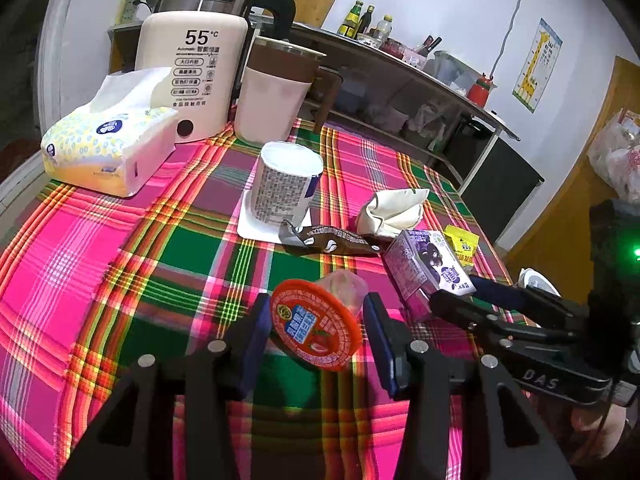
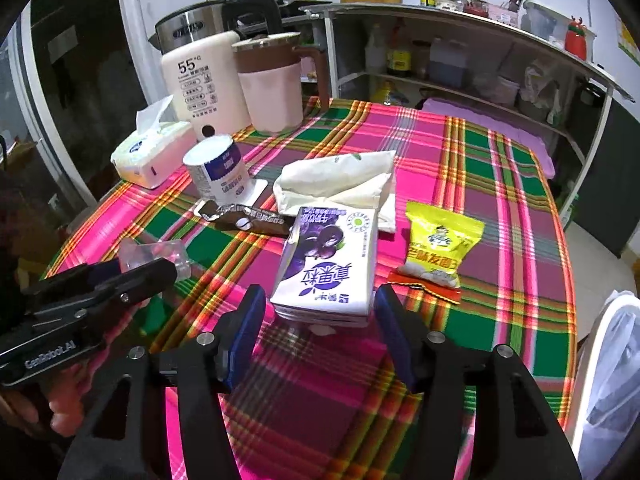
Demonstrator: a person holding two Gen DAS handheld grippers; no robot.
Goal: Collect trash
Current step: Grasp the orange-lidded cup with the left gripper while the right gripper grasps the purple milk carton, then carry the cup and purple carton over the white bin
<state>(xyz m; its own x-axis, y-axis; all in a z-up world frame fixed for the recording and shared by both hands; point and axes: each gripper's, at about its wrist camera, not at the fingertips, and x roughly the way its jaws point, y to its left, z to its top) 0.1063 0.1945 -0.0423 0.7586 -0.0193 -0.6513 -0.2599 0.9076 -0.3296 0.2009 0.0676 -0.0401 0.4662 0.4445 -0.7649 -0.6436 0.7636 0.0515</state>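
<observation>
Your left gripper (image 1: 316,326) clamps clear plastic jelly cup with orange foil lid (image 1: 316,324), contents unreadable; your right gripper (image 2: 320,312) spread around purple blueberry milk carton (image 2: 330,260) on plaid tablecloth (image 2: 500,208), contact unclear

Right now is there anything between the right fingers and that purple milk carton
Nothing visible. The purple milk carton already sits between the right gripper's open fingers. The yellow snack packet lies off to its right, the brown wrapper behind it to the left.
</observation>
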